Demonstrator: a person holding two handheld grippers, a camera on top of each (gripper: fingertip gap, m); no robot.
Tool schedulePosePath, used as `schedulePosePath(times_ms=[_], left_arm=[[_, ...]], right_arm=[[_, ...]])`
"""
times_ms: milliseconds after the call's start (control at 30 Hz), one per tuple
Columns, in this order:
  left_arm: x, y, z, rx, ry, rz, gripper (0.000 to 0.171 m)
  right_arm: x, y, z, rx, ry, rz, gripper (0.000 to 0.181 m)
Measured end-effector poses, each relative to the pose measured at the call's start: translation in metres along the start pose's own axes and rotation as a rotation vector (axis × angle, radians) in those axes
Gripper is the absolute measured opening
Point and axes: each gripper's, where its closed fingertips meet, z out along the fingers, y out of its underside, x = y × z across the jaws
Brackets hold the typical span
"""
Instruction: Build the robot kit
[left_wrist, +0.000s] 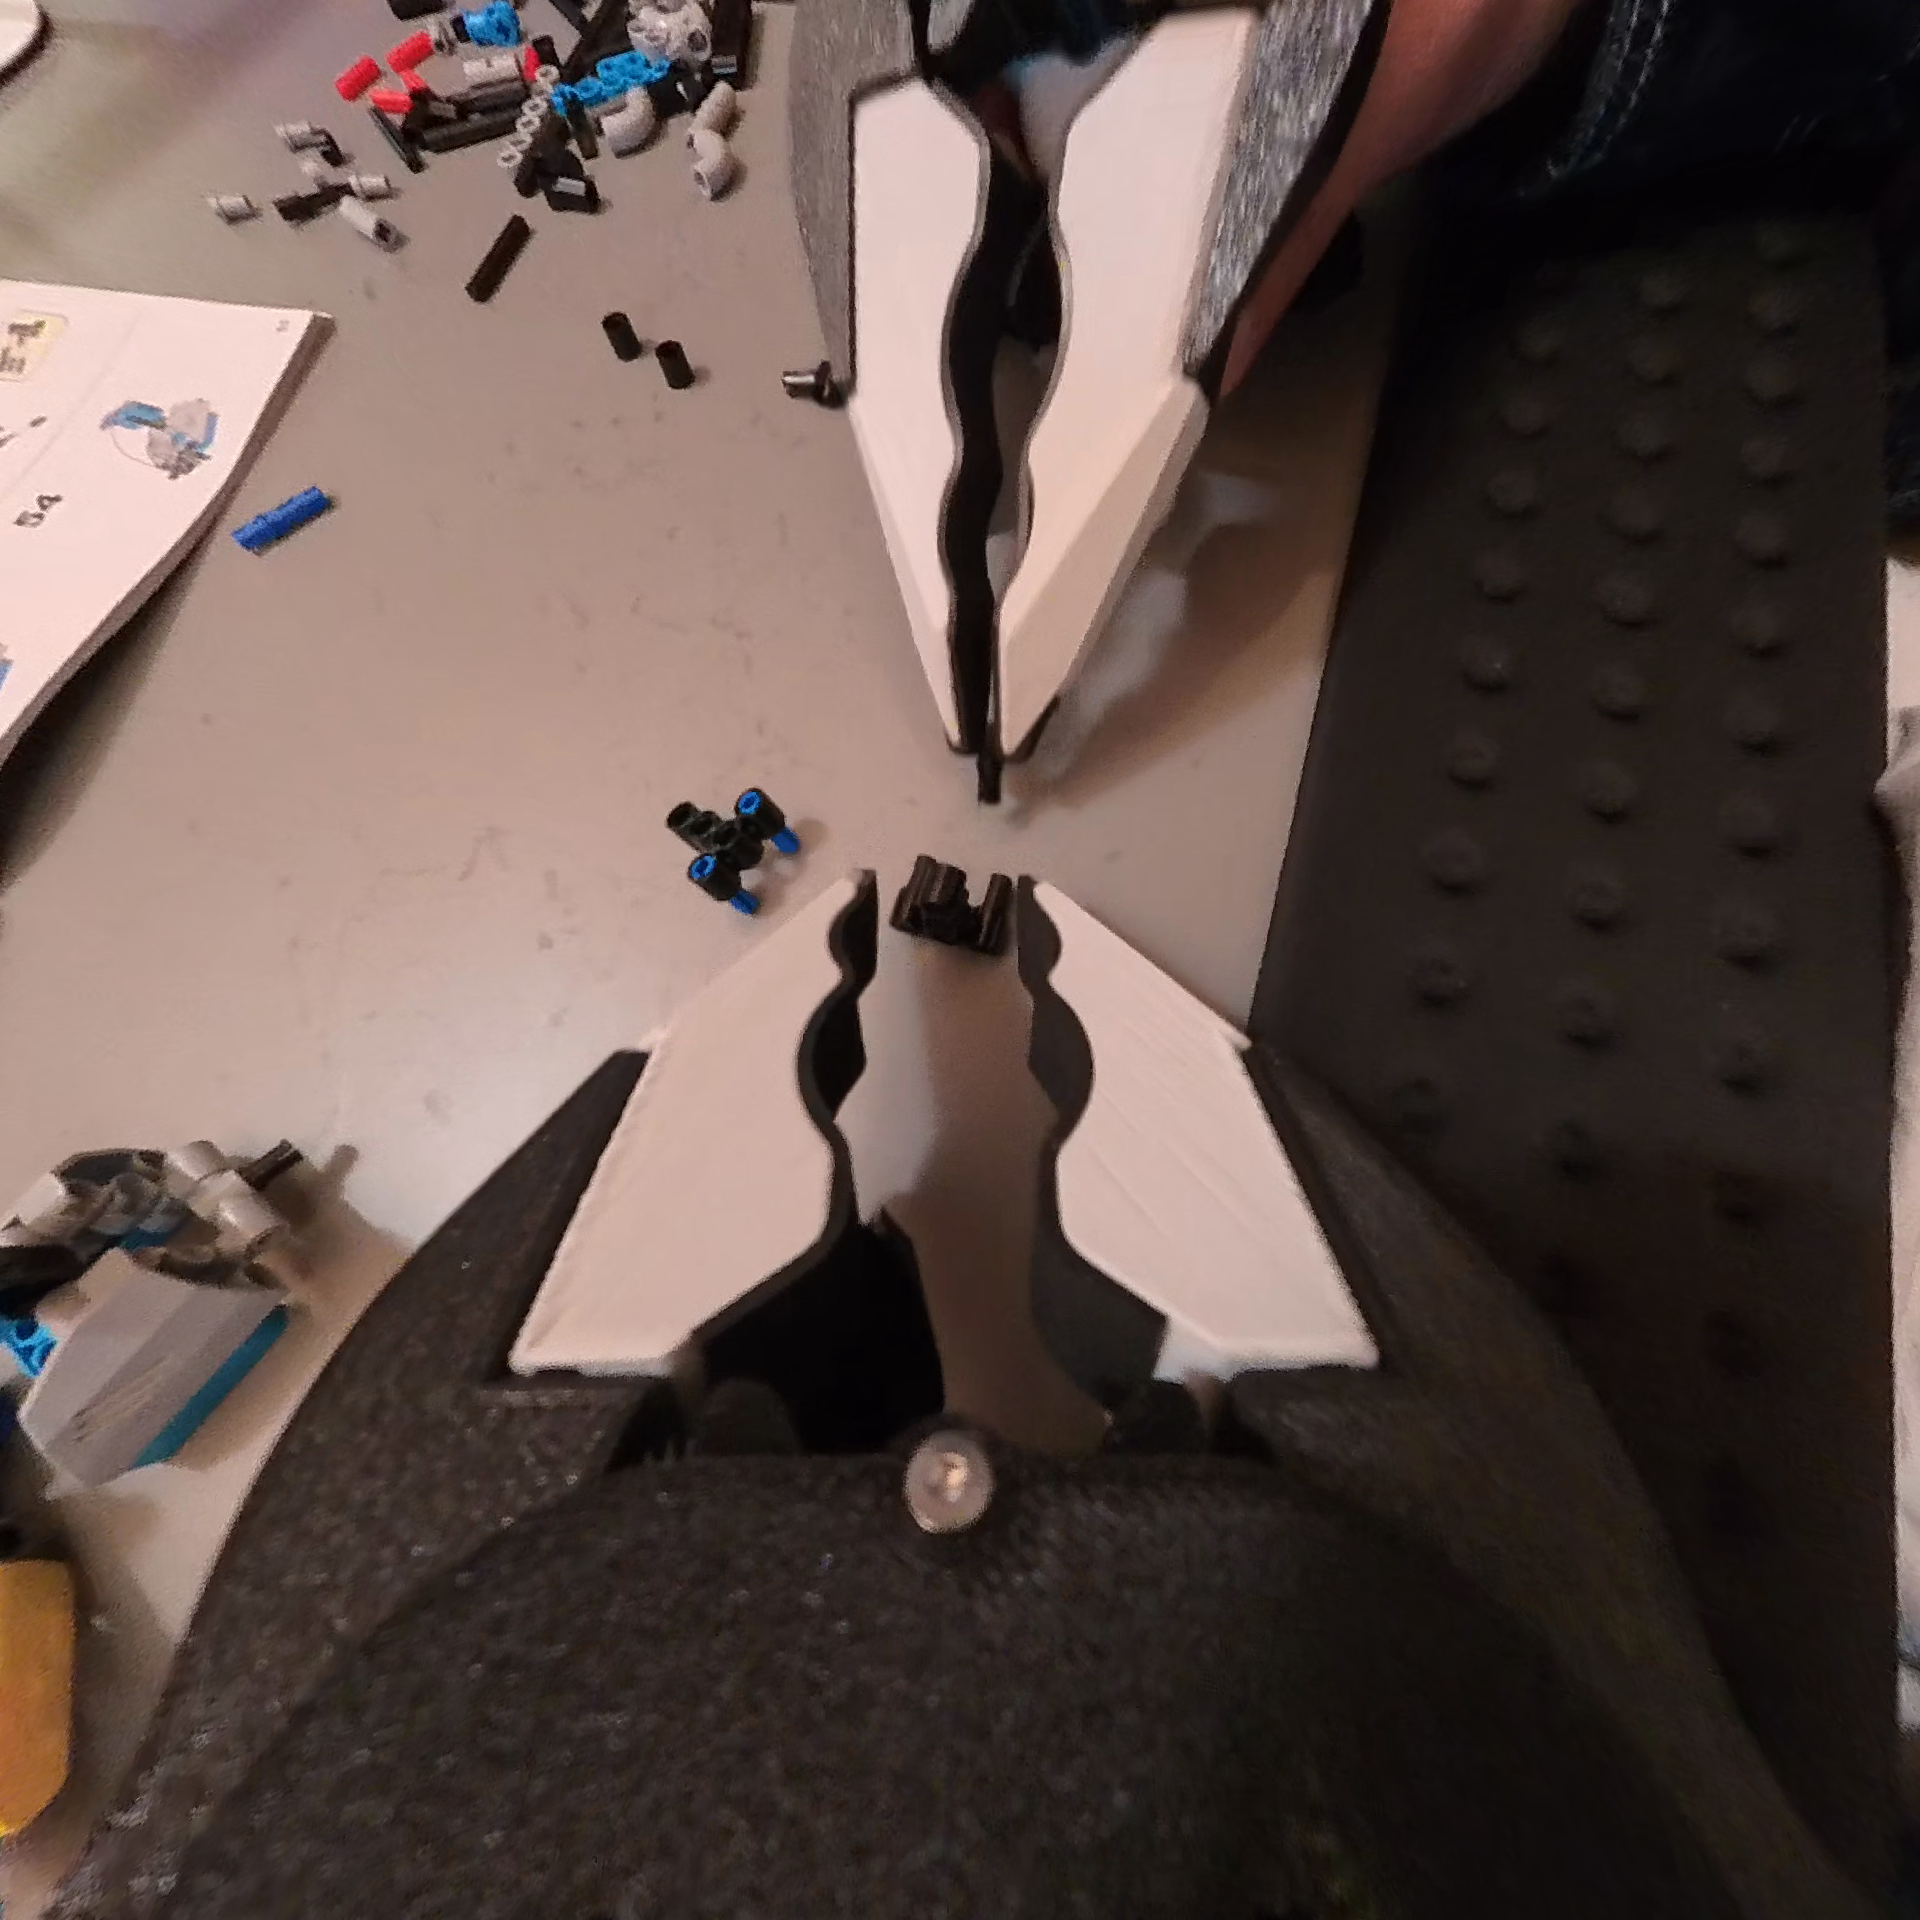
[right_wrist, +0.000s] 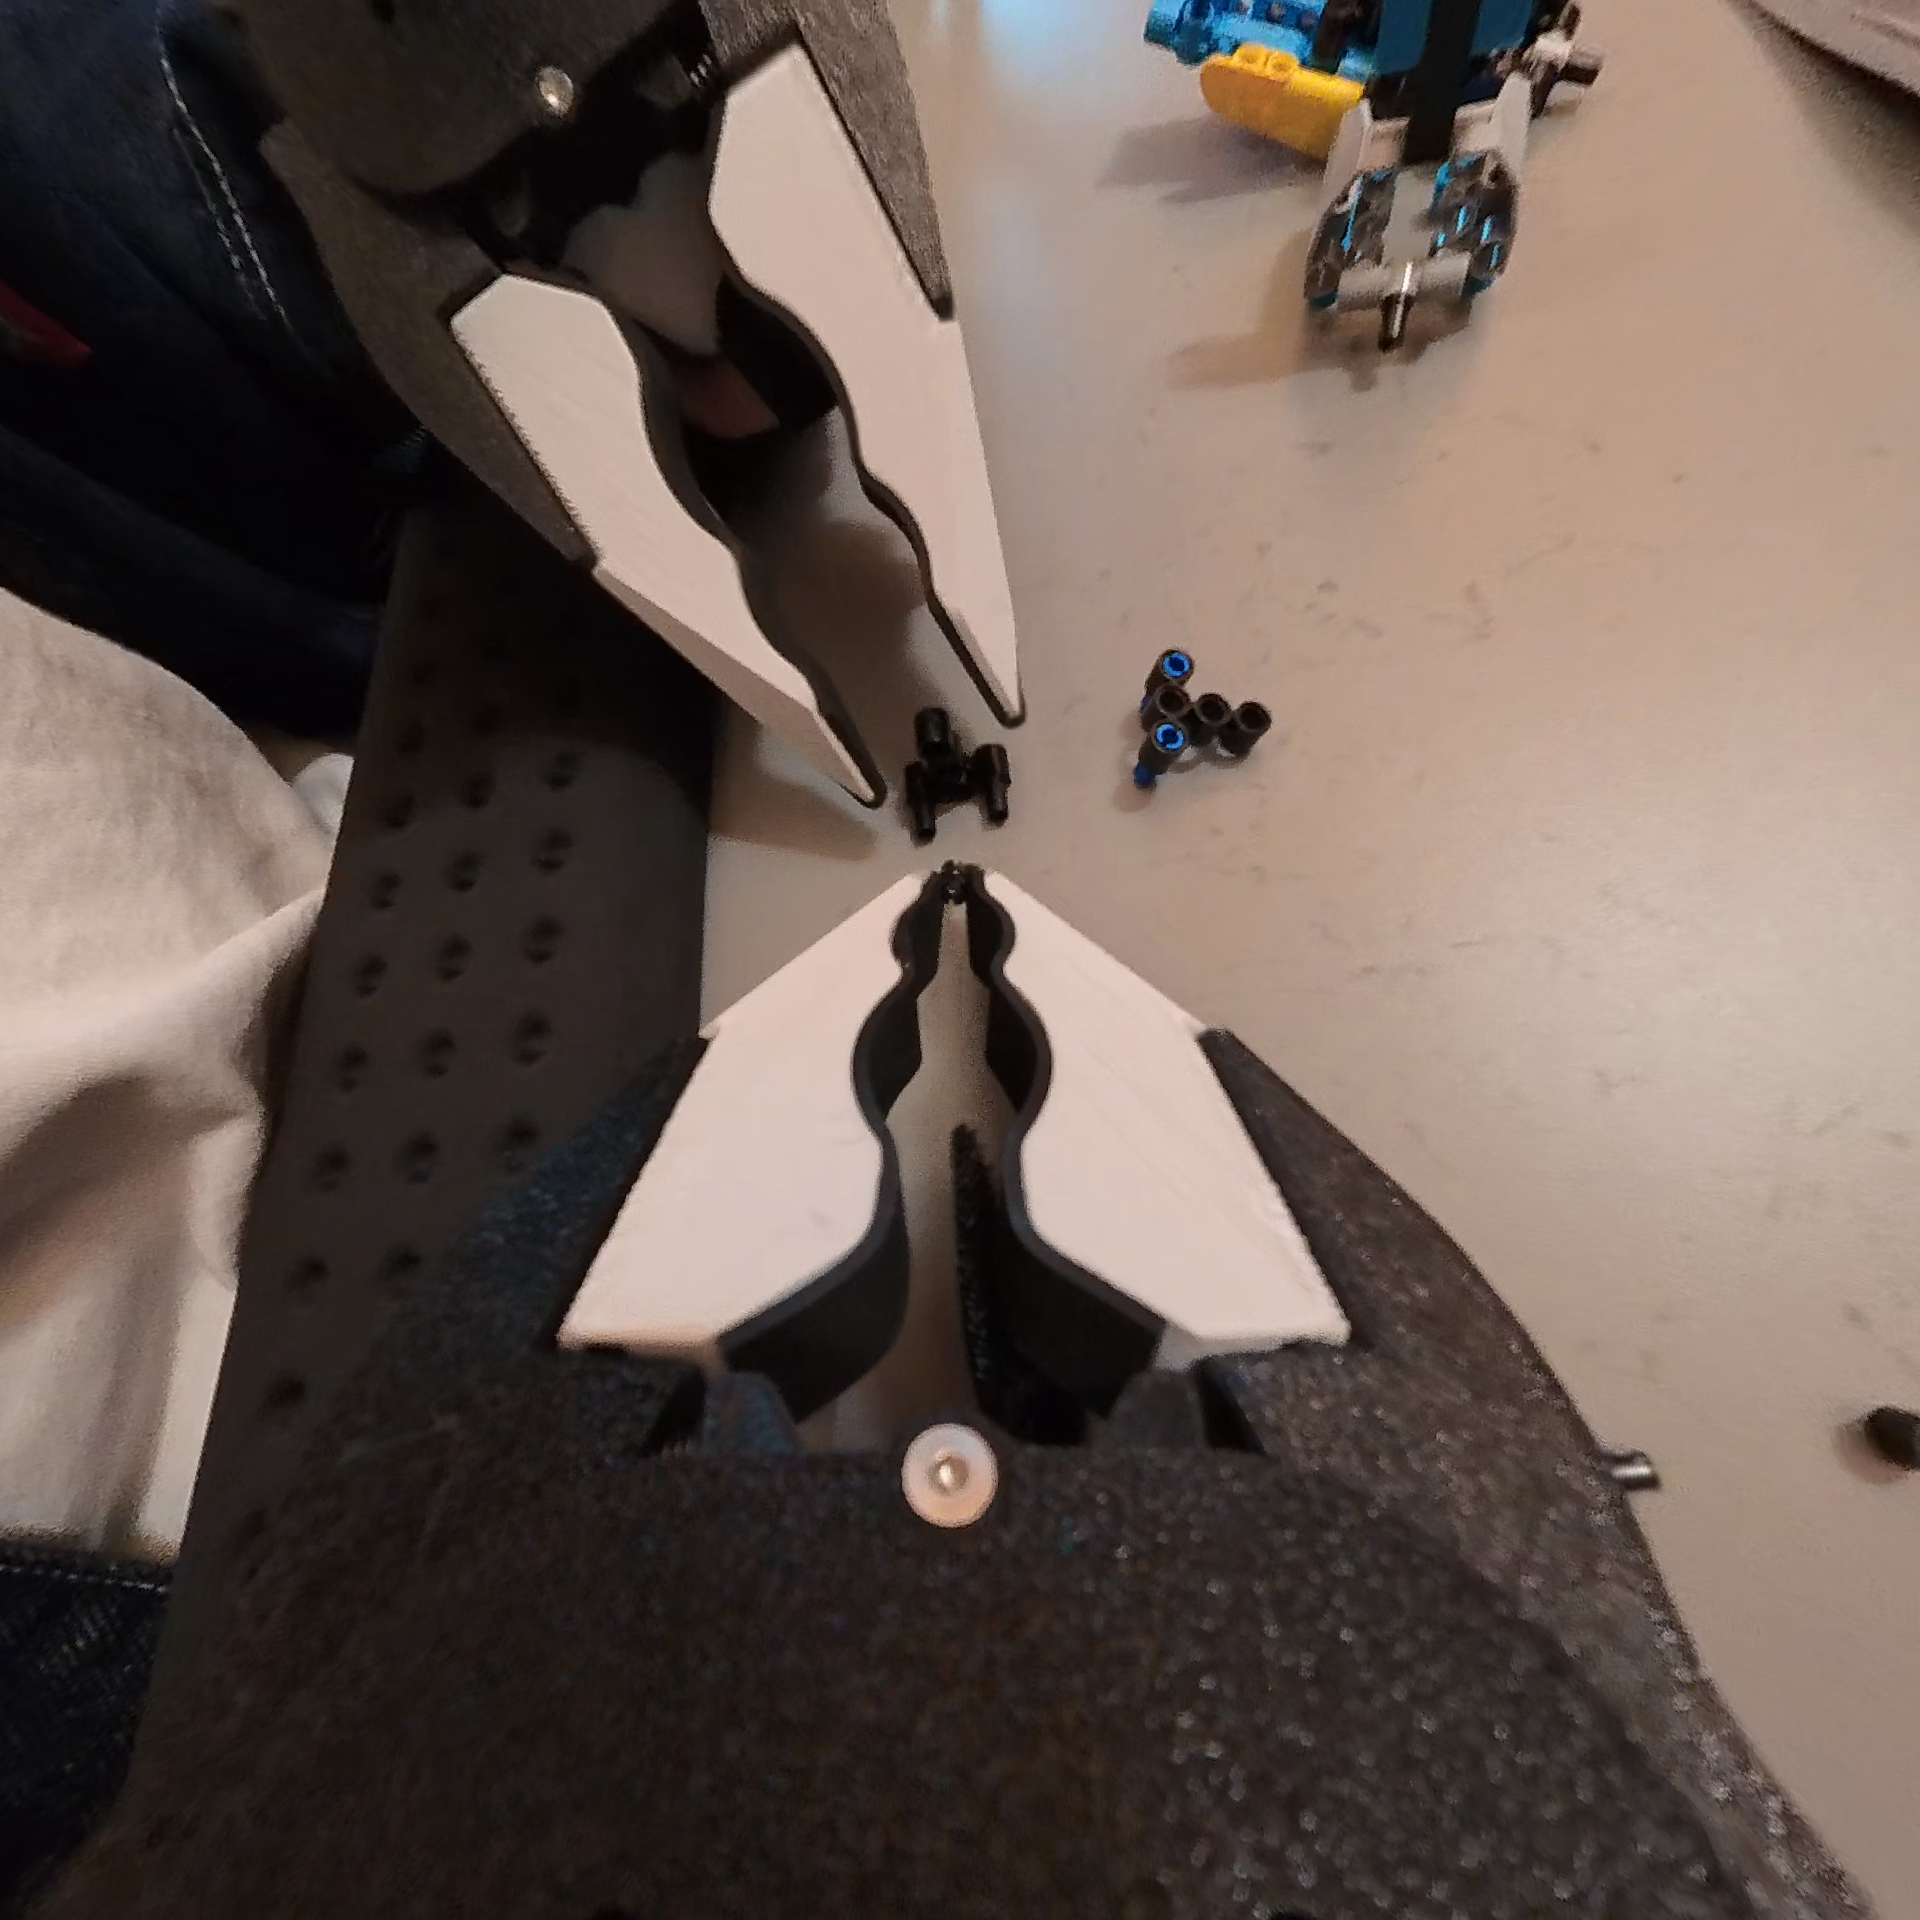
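Observation:
My left gripper (left_wrist: 945, 883) is open on the grey table. A small black connector piece (left_wrist: 951, 914) lies on the table between its fingertips; it also shows in the right wrist view (right_wrist: 956, 779), just past the left gripper's tips (right_wrist: 940, 753). My right gripper (right_wrist: 951, 878) is shut on a small black pin (right_wrist: 951, 871), whose tip sticks out of the jaws. In the left wrist view the right gripper (left_wrist: 985, 743) points down at the table with the pin (left_wrist: 987, 777) just beyond the connector piece. A black and blue connector assembly (left_wrist: 732, 847) (right_wrist: 1195, 722) lies beside them.
A pile of loose black, blue, red and grey parts (left_wrist: 540, 94) lies at the far left. An open instruction booklet (left_wrist: 125, 468) and a partly built model (left_wrist: 135, 1247) (right_wrist: 1403, 187) are nearby. A black studded strip (left_wrist: 1610, 831) (right_wrist: 468, 935) borders the table. My left and right fingertips are right by each other.

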Motion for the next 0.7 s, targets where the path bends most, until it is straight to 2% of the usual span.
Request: schedulePosePath(times_ms=[100, 167, 300, 433, 700], left_arm=[[0.002, 0.002, -0.001, -0.002, 0.021, 0.045, 0.022], [0.003, 0.001, -0.001, 0.0, 0.029, 0.092, 0.02], [0.0, 0.003, 0.003, -0.011, 0.041, 0.119, 0.006], [-0.001, 0.001, 0.006, -0.008, 0.042, 0.138, 0.008], [-0.003, 0.002, 0.006, 0.002, 0.018, 0.142, 0.009]], right_arm=[[-0.001, -0.003, -0.011, -0.008, 0.006, -0.029, 0.004], [0.001, 0.003, -0.02, -0.071, 0.031, -0.063, 0.004], [0.004, 0.026, -0.044, -0.32, 0.109, -0.184, 0.004], [0.006, 0.048, -0.063, -0.52, 0.107, -0.21, 0.004], [0.006, 0.055, -0.063, -0.638, 0.096, -0.288, 0.004]])
